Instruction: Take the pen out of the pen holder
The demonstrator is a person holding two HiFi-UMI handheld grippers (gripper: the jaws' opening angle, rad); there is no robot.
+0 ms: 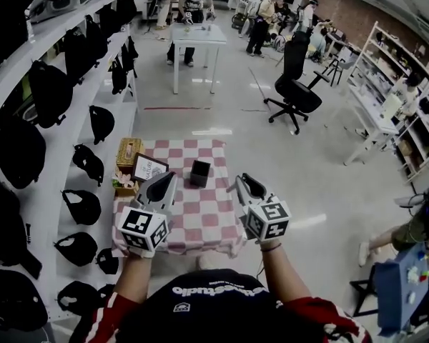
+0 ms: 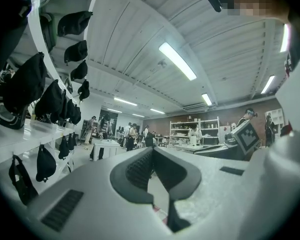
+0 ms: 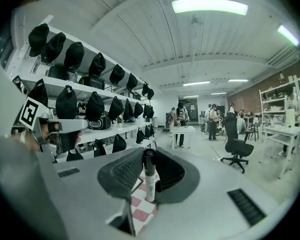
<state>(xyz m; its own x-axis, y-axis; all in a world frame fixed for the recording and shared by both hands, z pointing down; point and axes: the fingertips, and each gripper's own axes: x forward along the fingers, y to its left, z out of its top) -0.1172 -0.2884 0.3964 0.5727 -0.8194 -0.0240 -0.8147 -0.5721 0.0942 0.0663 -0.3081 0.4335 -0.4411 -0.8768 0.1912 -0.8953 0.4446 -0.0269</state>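
A black square pen holder [image 1: 200, 172] stands on the red-and-white checked table [image 1: 200, 224], toward its far edge. My right gripper [image 1: 238, 185] hovers over the table just right of the holder. In the right gripper view it [image 3: 149, 159] is shut on a pen [image 3: 149, 179] with a white barrel and a black cap, held upright between the pads. My left gripper [image 1: 169, 180] hangs left of the holder. Its jaws [image 2: 152, 153] meet at the tips with nothing between them.
A wicker box [image 1: 129, 153] and a small framed card [image 1: 149, 167] sit at the table's left edge. White shelves with black bags and caps [image 1: 50, 91] run along the left. Farther back are an office chair [image 1: 294, 84], a white table [image 1: 198, 38] and several people.
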